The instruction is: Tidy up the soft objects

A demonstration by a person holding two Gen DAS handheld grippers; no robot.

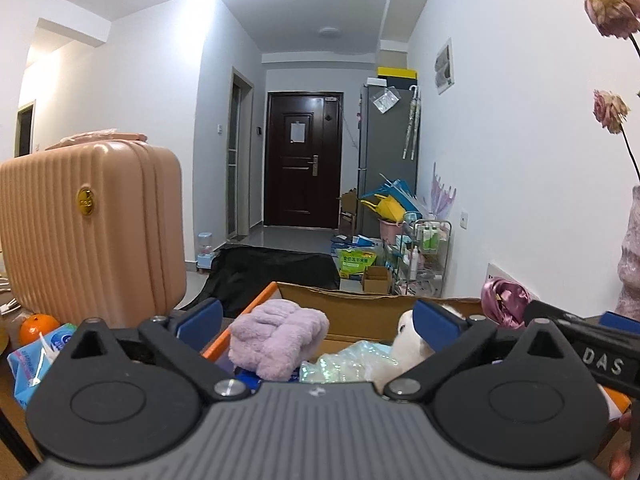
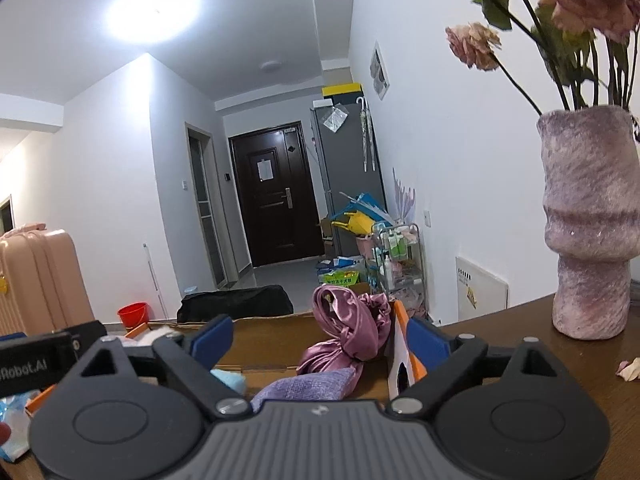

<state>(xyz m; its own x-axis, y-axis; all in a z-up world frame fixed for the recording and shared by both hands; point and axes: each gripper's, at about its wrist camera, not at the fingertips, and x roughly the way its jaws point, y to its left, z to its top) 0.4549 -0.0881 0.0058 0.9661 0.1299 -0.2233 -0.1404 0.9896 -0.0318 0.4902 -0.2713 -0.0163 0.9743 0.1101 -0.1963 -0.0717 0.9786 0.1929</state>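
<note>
In the left wrist view, the left gripper is held with its jaws spread wide, nothing clasped between the blue pads, above an open cardboard box with an orange edge. A lilac fluffy cloth is seen lying inside the box at its left side, with a white plush item at the right, behind the right-hand pad, and an iridescent crinkled wrap between the two. A pink satin bundle is draped at the box's far right corner. A peach ribbed suitcase is stood to the left, with an orange and a blue tissue pack before it

In the right wrist view, the right gripper is likewise shown released, its pads well apart and gripping nothing. The pink satin bundle is seen resting over the box's right wall, and a purple woven cloth is lying just below it, near the camera. A mottled purple vase of dried roses is stood on the dark wooden table at the right, clear of the box
</note>
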